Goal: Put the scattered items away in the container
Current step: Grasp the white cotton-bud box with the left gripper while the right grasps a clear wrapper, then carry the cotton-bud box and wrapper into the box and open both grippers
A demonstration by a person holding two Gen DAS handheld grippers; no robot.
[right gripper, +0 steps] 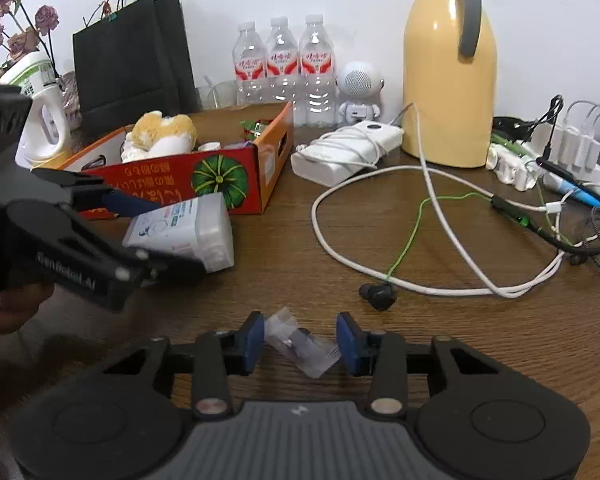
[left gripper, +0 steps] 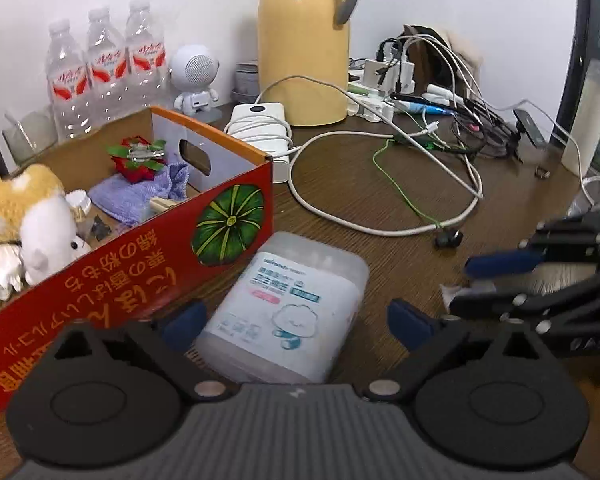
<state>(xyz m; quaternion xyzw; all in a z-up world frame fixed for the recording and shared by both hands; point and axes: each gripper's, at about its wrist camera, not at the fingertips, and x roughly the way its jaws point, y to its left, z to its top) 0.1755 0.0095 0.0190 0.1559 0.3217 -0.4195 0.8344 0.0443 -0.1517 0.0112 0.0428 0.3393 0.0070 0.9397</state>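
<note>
The left tool (left gripper: 292, 322) stands wide around a translucent cotton-swab box (left gripper: 288, 312) lying on the bench (left gripper: 380, 184), pads apart from it. Just left sits the red cardboard box (left gripper: 148, 256). The right tool (right gripper: 300, 342) brackets a small clear packet (right gripper: 300, 344), pads not touching it.

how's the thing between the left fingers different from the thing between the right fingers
The plastic cotton swab box is big, rigid and frosted, with a printed label; the small clear wrapper is tiny, crinkly and see-through. The box fills most of the wide-open left gripper; the wrapper leaves slack in the narrower right gripper. The box lies against the red cardboard box; the wrapper lies apart on the table. Both lie on the wood, neither clamped yet.
</note>
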